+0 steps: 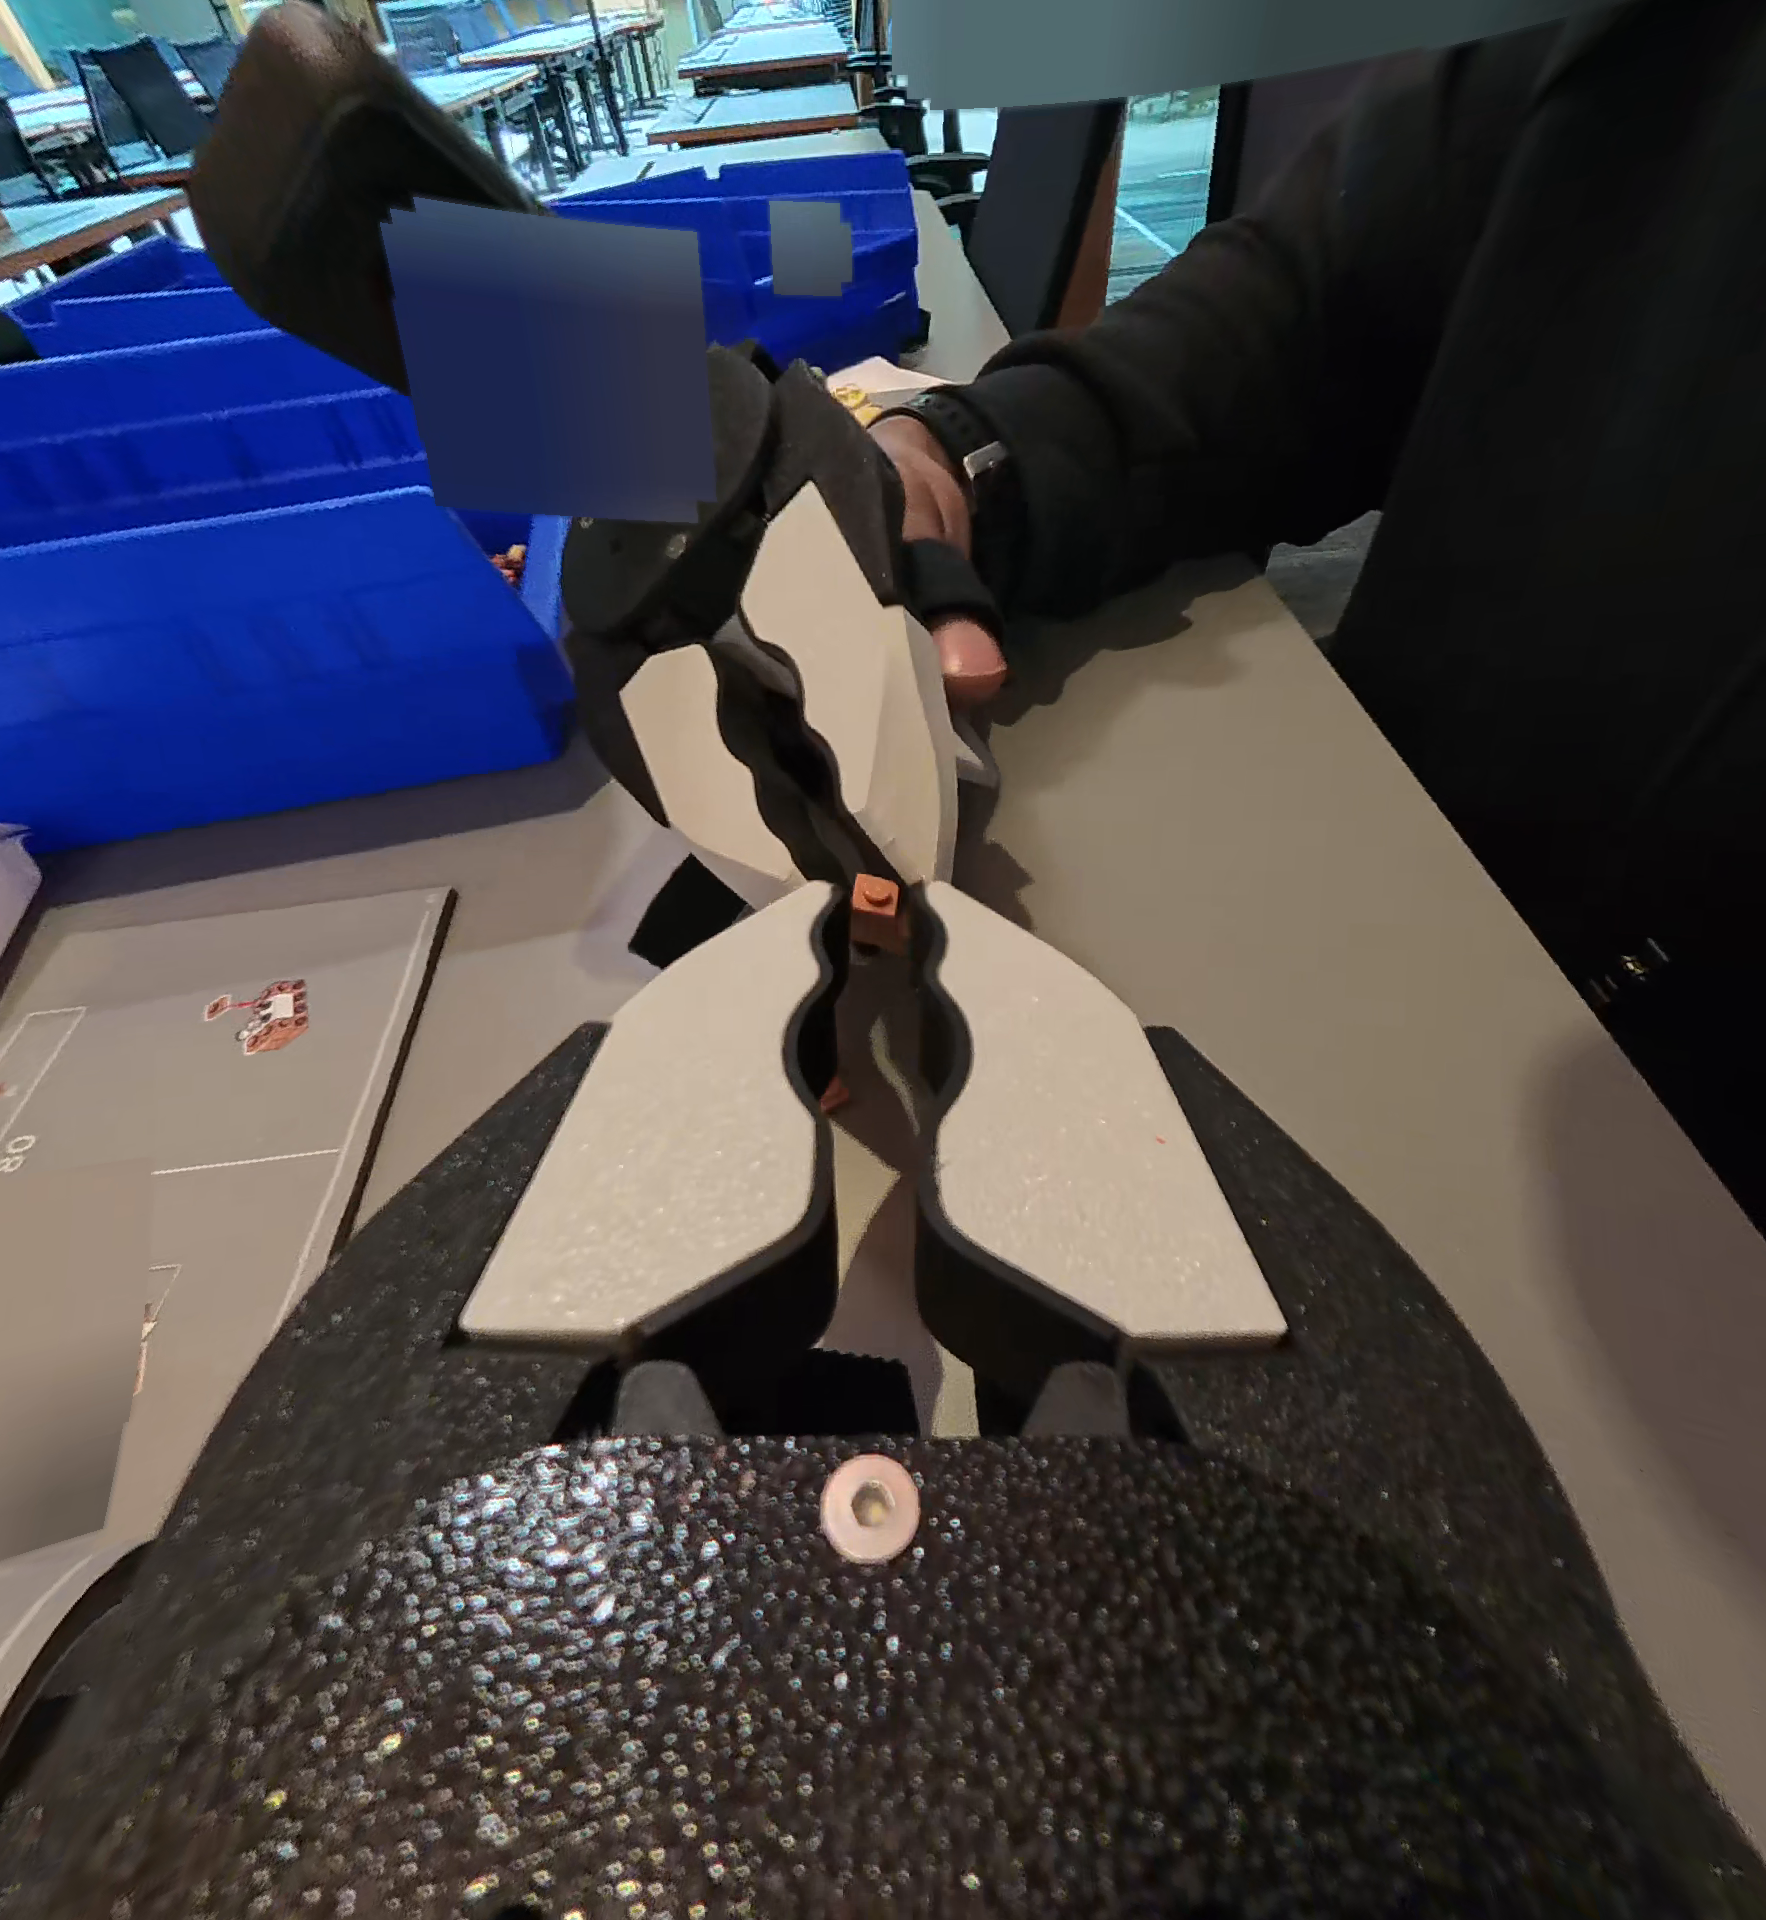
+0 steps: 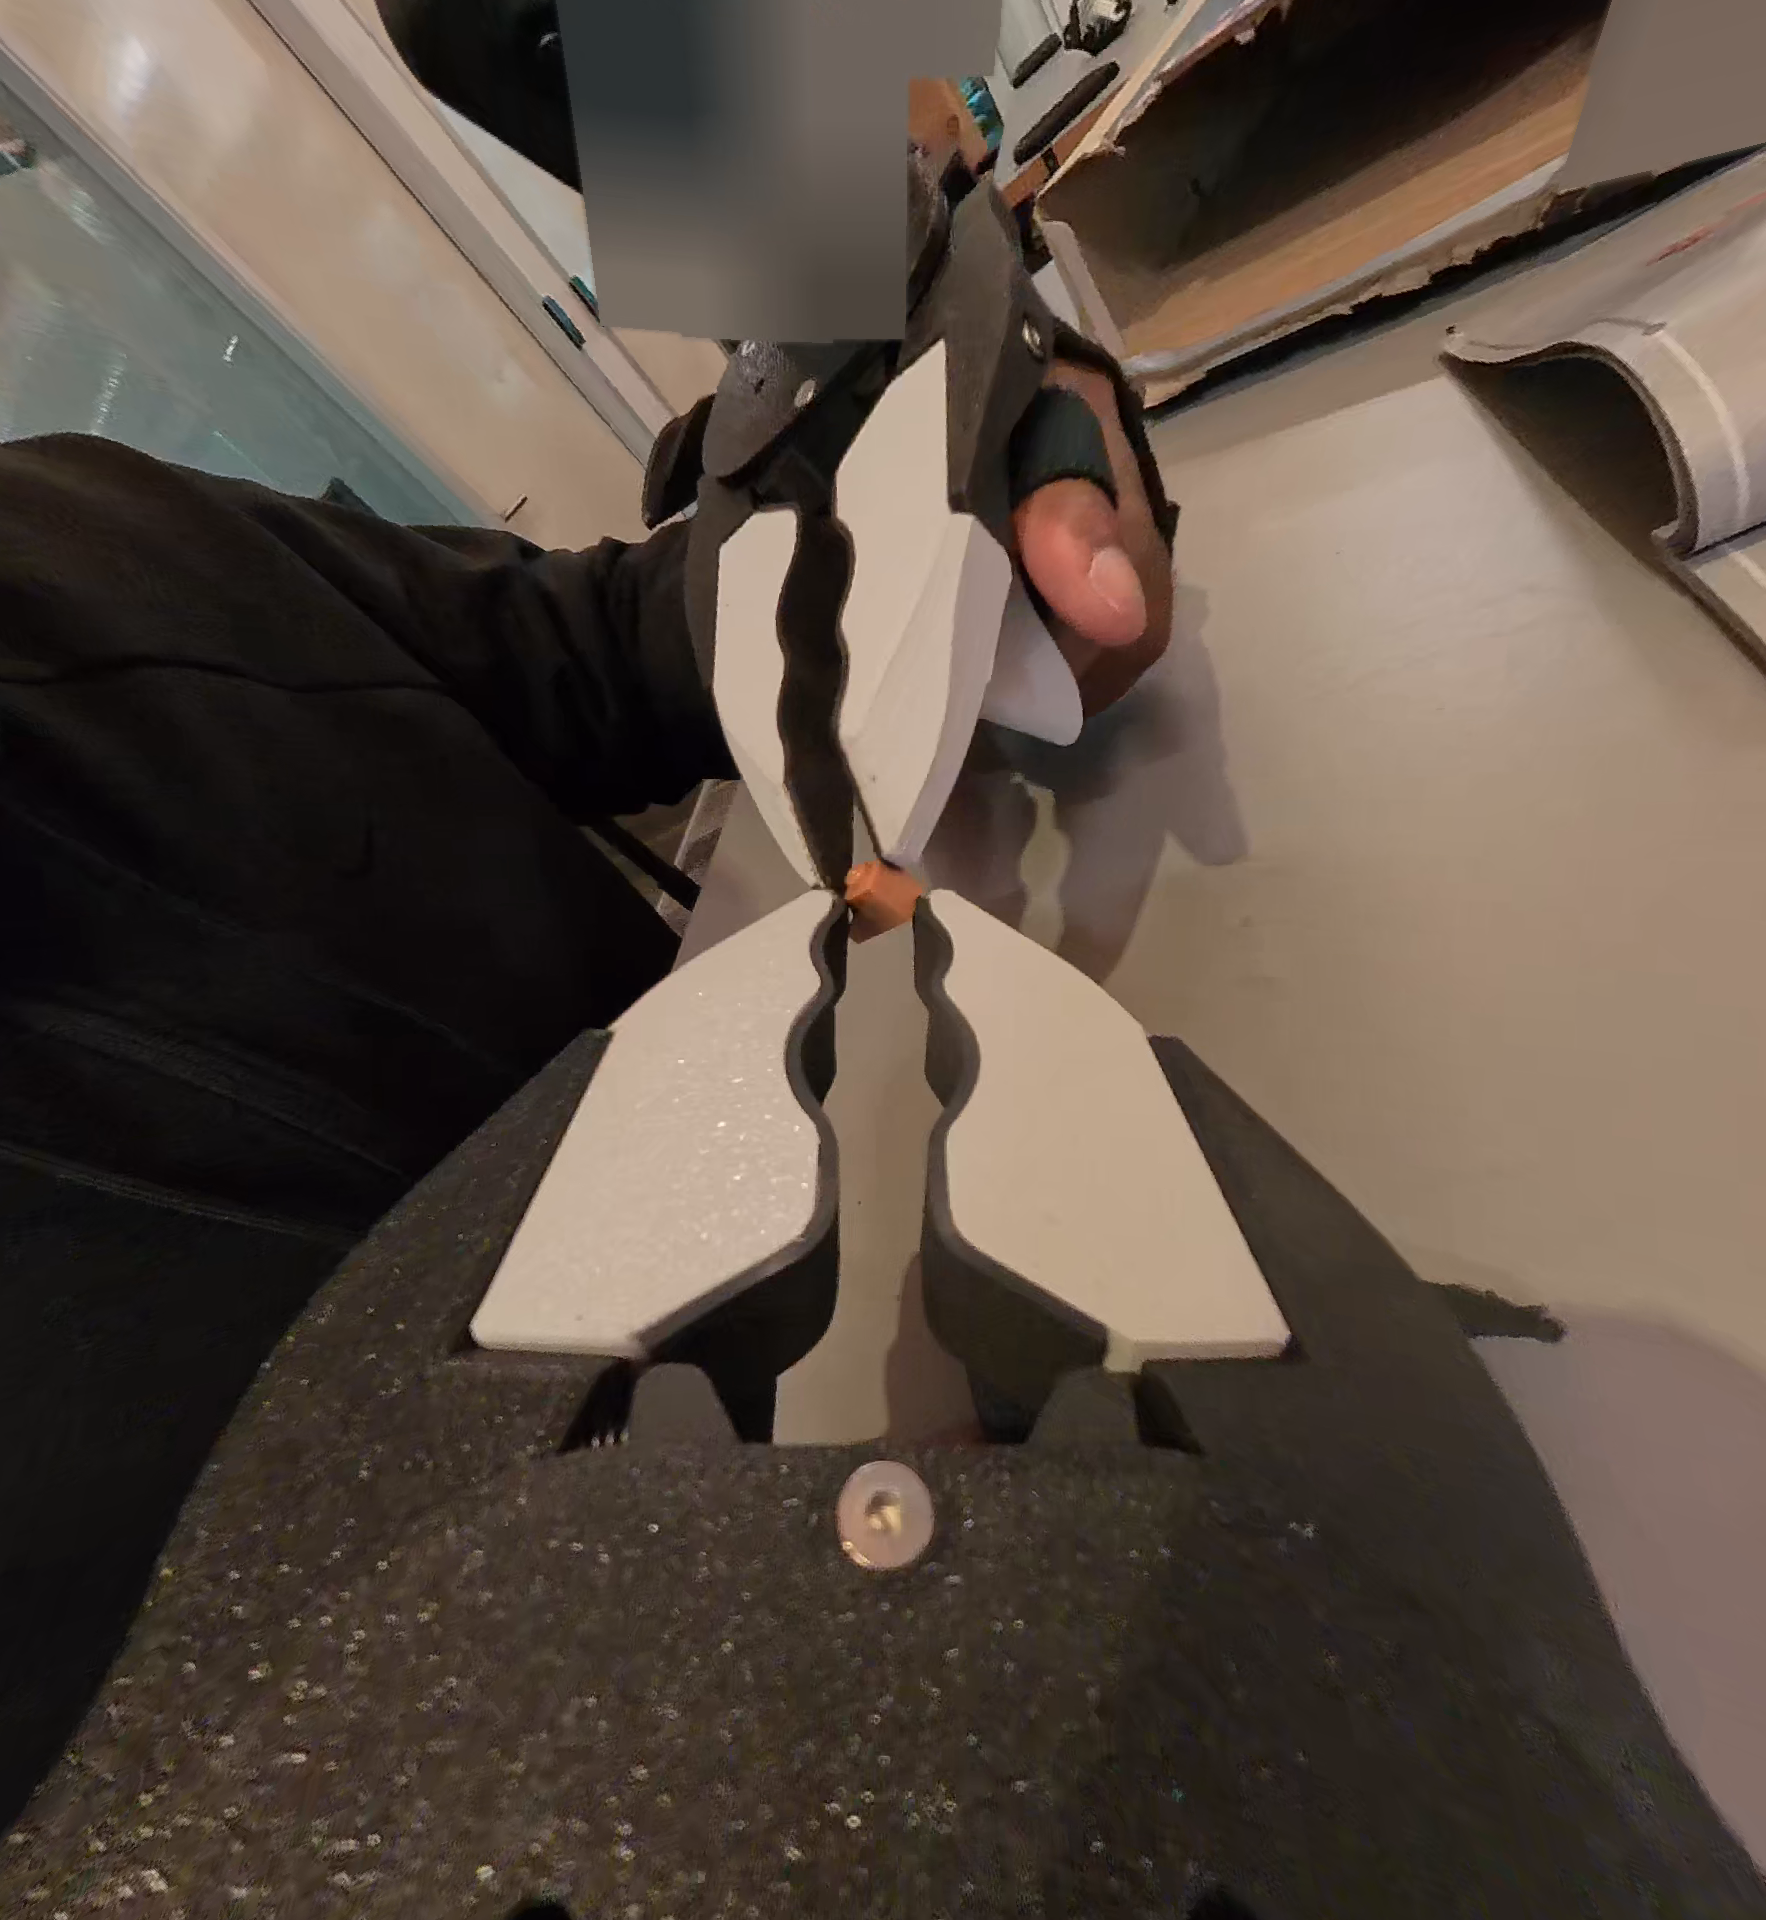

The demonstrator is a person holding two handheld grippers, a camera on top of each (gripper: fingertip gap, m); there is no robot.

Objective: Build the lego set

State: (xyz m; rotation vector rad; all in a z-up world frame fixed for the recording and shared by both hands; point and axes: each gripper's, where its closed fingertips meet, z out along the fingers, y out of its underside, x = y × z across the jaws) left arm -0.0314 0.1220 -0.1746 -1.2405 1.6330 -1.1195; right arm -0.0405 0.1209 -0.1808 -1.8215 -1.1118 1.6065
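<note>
1. The left gripper [image 1: 877, 914] and the right gripper [image 2: 879, 914] meet tip to tip above the grey table [image 1: 1222, 935].
2. A small brown toy brick [image 1: 876, 906] with one stud on top sits where the tips meet, lifted clear of the table.
3. The left gripper's fingers are drawn close and pinch the brick from both sides.
4. The right gripper's fingers are also nearly together and clamp the same brick [image 2: 881, 902] at their tips.
5. A gloved hand [image 1: 946, 582] holds the right gripper's handle.
6. Blue bins [image 1: 214, 582] stand on the far left of the table.
7. A grey board [image 1: 235, 1039] bearing a small printed picture lies flat near the left gripper.
</note>
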